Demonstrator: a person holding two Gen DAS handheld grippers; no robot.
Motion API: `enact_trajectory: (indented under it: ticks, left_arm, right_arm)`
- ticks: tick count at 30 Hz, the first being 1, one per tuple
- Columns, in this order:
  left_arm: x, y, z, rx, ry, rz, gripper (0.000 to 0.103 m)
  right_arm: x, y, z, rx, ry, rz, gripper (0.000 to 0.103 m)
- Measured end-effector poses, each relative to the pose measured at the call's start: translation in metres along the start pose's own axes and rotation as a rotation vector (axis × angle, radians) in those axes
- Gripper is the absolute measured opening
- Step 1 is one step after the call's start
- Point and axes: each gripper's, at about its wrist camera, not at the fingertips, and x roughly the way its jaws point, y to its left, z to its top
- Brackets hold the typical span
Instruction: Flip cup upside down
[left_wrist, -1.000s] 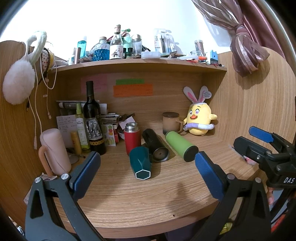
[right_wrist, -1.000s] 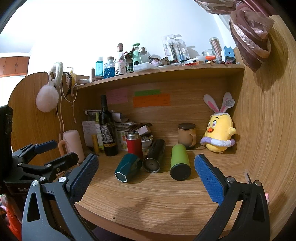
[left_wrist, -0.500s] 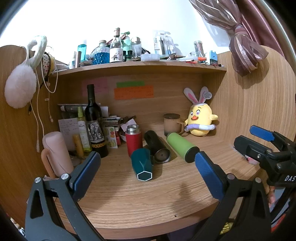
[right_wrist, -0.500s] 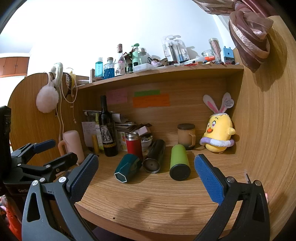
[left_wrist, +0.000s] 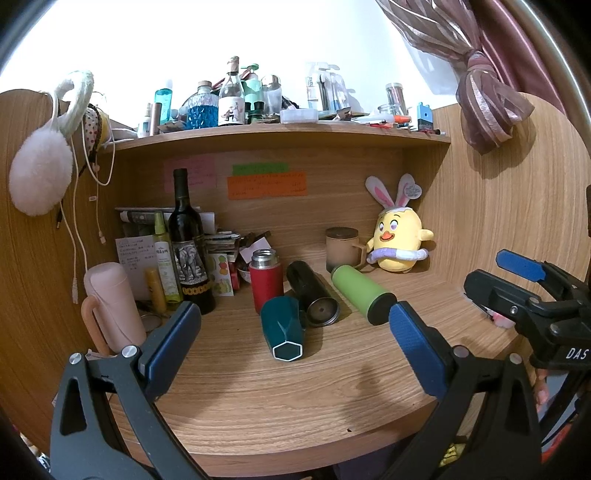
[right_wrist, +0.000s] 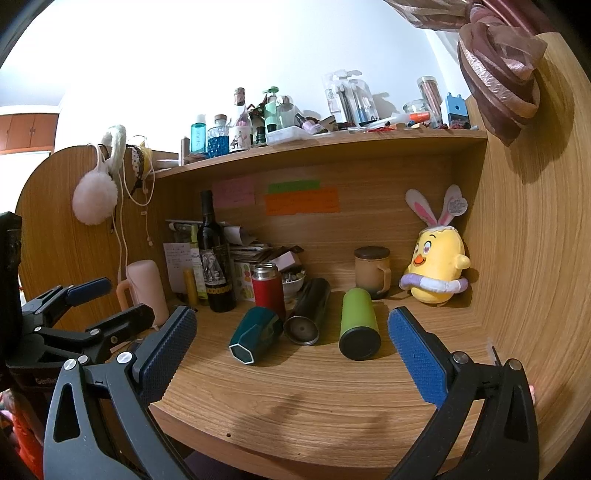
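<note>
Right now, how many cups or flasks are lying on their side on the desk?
3: the teal faceted cup nearest the front, the black flask touching its right side, and the green flask further right. Clutter behind could hide more.

3 cups (right_wrist: 255, 334) lie sideways on the desk (right_wrist: 314, 406).

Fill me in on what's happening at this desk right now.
A person holds a gripper in each hand over a cluttered wooden desk, and nothing is grasped yet. The left gripper and right gripper both have their jaws wide open, short of the cups. A teal cup, a black cup and a green cup lie on their sides; a red cup stands upright behind them.
</note>
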Motion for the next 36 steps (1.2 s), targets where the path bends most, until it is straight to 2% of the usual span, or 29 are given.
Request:
enact_trajectory:
  ticks: [13, 21, 28, 36]
  left_arm:
    - [0.005, 0.004, 0.0, -0.003, 0.009, 0.01, 0.103]
    - [0.025, 0.014, -0.002, 0.001, 0.033, 0.016, 0.103]
    - [0.074, 0.024, -0.002, -0.002, 0.097, 0.024, 0.103]
    - [0.153, 0.034, -0.014, 0.017, 0.236, 0.041, 0.103]
  right_arm:
    - [0.005, 0.004, 0.003, -0.004, 0.004, 0.005, 0.103]
    - [0.036, 0.002, 0.004, -0.011, 0.028, 0.021, 0.103]
    - [0.073, -0.009, -0.004, -0.006, 0.073, 0.023, 0.103]
    - [0.118, -0.036, -0.021, 0.048, 0.153, 0.006, 0.103]
